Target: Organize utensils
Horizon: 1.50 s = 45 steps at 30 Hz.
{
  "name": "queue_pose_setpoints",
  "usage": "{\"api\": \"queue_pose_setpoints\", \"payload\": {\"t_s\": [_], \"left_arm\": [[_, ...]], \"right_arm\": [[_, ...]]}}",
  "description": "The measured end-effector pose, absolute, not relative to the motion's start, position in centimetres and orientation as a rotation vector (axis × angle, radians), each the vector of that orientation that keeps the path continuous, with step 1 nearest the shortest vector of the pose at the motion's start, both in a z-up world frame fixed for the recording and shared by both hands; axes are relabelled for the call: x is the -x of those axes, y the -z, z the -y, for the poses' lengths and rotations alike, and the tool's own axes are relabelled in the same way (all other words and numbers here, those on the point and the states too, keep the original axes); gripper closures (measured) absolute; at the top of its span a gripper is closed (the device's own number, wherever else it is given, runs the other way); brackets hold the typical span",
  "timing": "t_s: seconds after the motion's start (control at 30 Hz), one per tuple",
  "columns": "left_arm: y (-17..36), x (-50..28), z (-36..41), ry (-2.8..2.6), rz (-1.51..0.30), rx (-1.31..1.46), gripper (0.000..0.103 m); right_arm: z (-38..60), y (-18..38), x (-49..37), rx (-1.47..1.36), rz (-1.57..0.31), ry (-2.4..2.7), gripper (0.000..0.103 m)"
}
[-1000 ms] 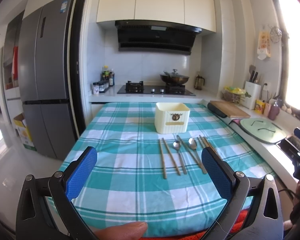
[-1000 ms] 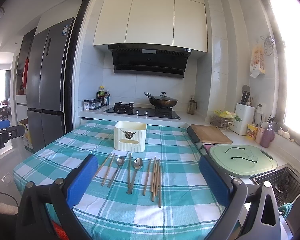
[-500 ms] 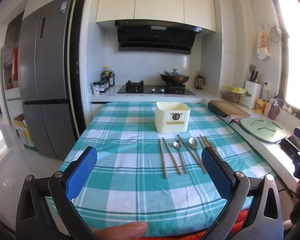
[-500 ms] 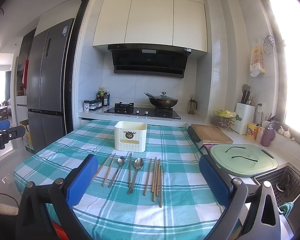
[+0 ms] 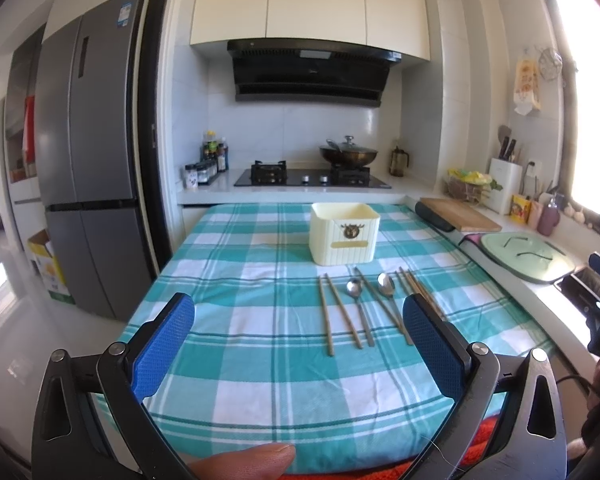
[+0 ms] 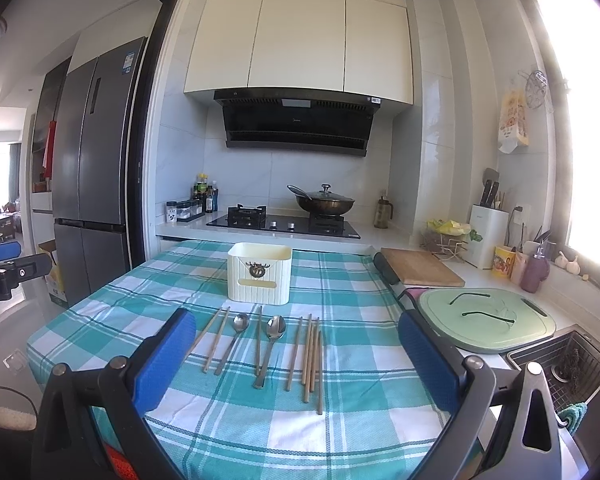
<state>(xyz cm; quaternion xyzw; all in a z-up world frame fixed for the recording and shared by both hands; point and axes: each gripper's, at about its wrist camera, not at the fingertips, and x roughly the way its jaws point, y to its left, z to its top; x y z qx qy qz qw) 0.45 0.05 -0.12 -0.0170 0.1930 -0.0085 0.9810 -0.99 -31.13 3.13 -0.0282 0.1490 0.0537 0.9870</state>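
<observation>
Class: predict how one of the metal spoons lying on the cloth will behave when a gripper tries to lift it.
The spoon looks stiff and smooth, so probably slippery between the pads. It lies flat on the cloth, likely hard to get under. Its thin handle sits close to a chopstick, which may get nudged.

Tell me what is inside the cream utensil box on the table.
Nothing rises above the rim of the cream utensil box; its inside is hidden by the front wall.
</observation>
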Motion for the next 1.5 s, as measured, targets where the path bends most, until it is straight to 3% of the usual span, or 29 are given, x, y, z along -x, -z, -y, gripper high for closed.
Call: {"api": "queue_pose_setpoints", "payload": {"t_s": [1.5], "left_arm": [[0.39,-0.69,-0.34,0.016,-0.389,0.036,0.000]], "right_arm": [[31.23,-2.83,0.83,0.055,-0.309,-0.111,0.000]]}}
